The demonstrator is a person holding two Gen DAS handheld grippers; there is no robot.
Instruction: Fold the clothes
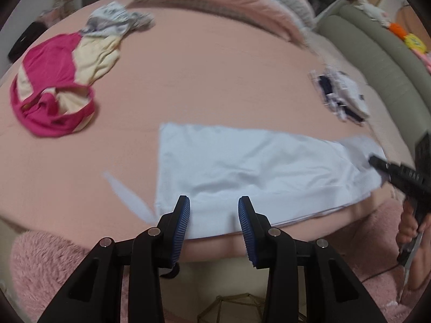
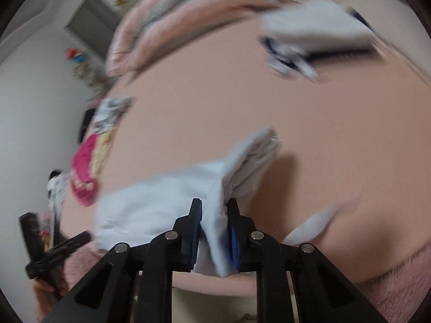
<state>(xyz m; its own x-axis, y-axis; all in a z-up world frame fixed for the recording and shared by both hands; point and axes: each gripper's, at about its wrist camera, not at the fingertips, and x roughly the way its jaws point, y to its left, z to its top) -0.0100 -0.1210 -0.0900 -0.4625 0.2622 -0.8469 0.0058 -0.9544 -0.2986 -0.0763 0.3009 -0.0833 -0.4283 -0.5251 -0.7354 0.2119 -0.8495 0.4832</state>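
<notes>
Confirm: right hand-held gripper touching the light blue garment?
Touching. The right wrist view shows the right hand-held gripper shut on a bunched fold of the light blue garment.

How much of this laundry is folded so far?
Seemingly done: a folded white and navy stack on the pink bed sheet. In hand: the pale blue garment, its end clamped in the right gripper; the left gripper is open at its near edge. Left: a magenta and cream garment and a grey patterned one, both crumpled.

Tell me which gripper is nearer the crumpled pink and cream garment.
Left. The left gripper hangs open at the bed's near edge, with the crumpled pink and cream garment ahead to its left. The right gripper, clamping the pale blue cloth, sits farther away.
</notes>
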